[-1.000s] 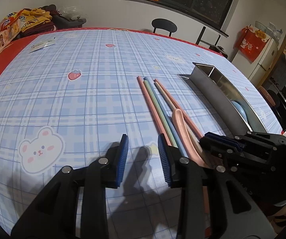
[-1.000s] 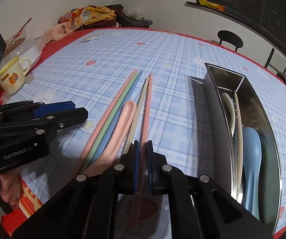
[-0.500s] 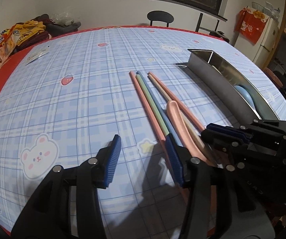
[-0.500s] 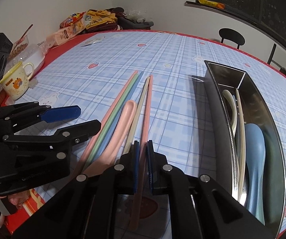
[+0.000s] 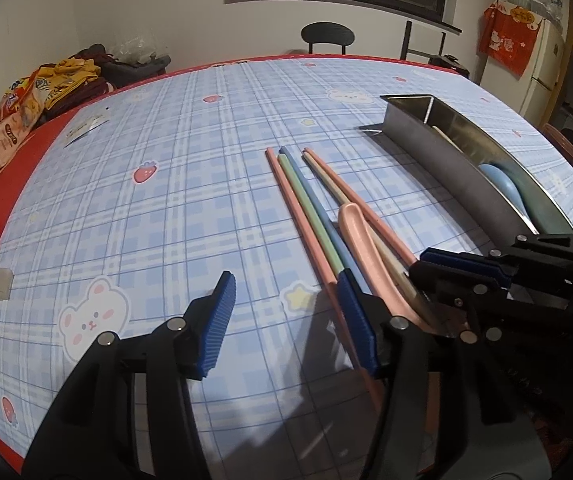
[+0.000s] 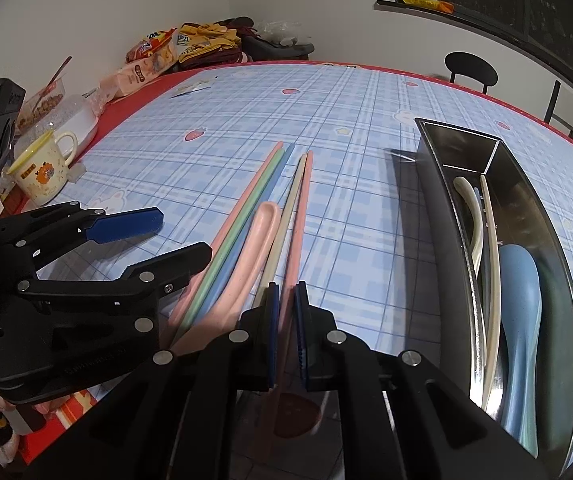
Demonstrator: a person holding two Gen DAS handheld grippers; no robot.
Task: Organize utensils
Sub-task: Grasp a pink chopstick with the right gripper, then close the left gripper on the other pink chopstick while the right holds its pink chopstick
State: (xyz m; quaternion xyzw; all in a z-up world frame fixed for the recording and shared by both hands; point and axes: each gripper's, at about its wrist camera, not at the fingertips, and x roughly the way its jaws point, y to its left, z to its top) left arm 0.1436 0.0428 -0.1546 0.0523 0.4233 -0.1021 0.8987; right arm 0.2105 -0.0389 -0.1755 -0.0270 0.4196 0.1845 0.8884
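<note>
Your right gripper has its blue ribbed pads pressed together on the near end of a pink chopstick, which runs from the pinch toward twelve o'clock across the blue plaid tablecloth with bears and strawberries. A cream chopstick lies just beside it at its nine o'clock side, the two tips nearly level.

Your left gripper stands spread, its jaws having just been opening, with nothing between the pads but bare cloth. Its right-hand finger sits over the near ends of three more chopsticks lying side by side: a pink chopstick on the outside, a pale green chopstick and a light blue chopstick. Whether the finger touches them you cannot tell.

Between the two chopstick groups lies a pink plastic spoon, its handle end pointing toward twelve o'clock.

In the right wrist view, at three o'clock of the chopsticks and apart from them stands a long stainless steel tray. Inside it lie a blue spoon, a cream spoon and a cream chopstick in the tray.

At nine o'clock, near the table's red edge, stands a cream mug with a yellow rim. Snack bags are piled at the far corner, around eleven o'clock.
</note>
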